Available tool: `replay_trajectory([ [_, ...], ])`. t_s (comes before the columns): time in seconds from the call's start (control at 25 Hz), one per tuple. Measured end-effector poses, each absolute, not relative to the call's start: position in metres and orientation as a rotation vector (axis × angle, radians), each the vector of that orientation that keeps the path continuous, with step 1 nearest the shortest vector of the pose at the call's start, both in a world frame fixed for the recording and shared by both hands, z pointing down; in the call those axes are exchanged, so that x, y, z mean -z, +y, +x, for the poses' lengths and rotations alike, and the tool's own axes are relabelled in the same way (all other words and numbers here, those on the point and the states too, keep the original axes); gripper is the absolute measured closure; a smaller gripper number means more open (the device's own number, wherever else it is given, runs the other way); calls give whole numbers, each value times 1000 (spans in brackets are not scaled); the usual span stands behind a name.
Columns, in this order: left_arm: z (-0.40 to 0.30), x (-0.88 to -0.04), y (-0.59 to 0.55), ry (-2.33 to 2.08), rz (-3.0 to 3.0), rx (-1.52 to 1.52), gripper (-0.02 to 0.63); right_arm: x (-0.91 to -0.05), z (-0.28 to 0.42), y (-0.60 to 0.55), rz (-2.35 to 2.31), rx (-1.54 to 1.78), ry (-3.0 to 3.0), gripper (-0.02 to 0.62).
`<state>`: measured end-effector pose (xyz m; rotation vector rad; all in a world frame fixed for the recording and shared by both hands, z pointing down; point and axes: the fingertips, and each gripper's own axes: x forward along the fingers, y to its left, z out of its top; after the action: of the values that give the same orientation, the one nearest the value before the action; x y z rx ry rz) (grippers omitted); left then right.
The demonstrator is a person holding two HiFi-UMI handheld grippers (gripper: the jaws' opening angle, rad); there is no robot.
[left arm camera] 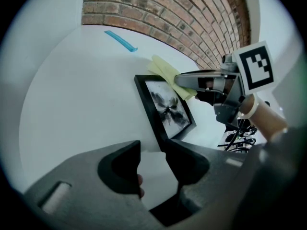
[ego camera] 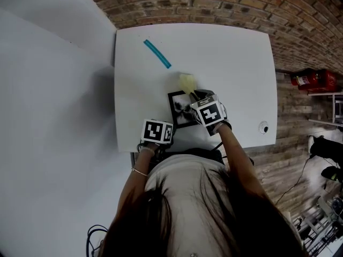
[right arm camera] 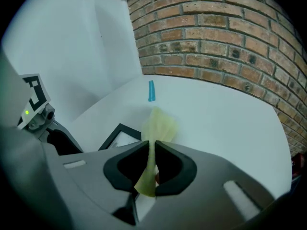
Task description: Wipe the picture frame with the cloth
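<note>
Right gripper (right arm camera: pixel 152 145), nearest the lens: jaws closed on the yellow cloth (right arm camera: pixel 158 123), whose free end lies at the far corner of the picture frame (left arm camera: pixel 168 110). Frame lies flat near the front edge of the table (ego camera: pixel 225 58). Left gripper (left arm camera: pixel 153 150): jaws apart, tips at the frame's near corner. I judge a good wipe needs the cloth drawn flat across the glass under light pressure, with that corner braced against sliding. Teal stick (ego camera: pixel 157 53) lies well apart.

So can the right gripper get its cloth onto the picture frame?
Probably yes: the right gripper, shut on the yellow cloth, is at the picture frame's far edge with nothing between.
</note>
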<state>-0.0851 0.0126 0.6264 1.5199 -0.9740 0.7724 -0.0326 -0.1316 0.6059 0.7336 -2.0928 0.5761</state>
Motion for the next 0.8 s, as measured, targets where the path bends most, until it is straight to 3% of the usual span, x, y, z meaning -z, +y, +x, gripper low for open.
replay_trajectory([
  [0.8,-85,-626,14,-979,1513,-775,436,-606,-12,-136,810,-606,-2060,554],
])
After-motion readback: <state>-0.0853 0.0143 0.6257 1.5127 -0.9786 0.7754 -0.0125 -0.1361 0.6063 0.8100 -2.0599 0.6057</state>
